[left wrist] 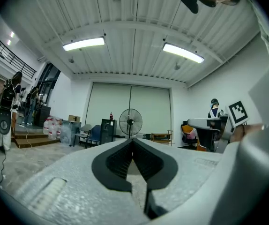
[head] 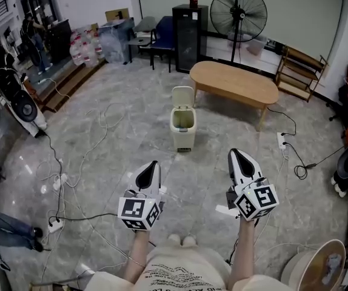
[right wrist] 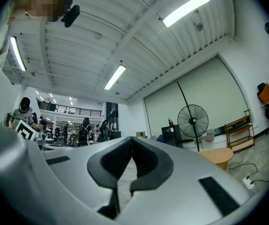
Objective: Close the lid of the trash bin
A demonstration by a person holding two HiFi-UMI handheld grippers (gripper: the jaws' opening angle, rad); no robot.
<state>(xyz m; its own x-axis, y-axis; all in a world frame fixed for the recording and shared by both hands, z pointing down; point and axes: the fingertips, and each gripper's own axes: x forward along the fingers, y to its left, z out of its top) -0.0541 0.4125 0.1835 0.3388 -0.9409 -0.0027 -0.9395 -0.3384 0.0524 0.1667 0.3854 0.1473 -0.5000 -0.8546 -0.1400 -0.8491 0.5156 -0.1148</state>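
One trash bin (head: 182,128) stands open, lid (head: 183,96) raised, contents unclear.

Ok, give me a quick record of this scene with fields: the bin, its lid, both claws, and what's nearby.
bin: cream trash bin on the floor, ahead of both claws, untouched
lid: lid raised, bin open
left claw: left claw shut, empty
right claw: right claw shut, empty
nearby: wooden table just behind the bin; standing fan beyond it
task state: lid not yet closed
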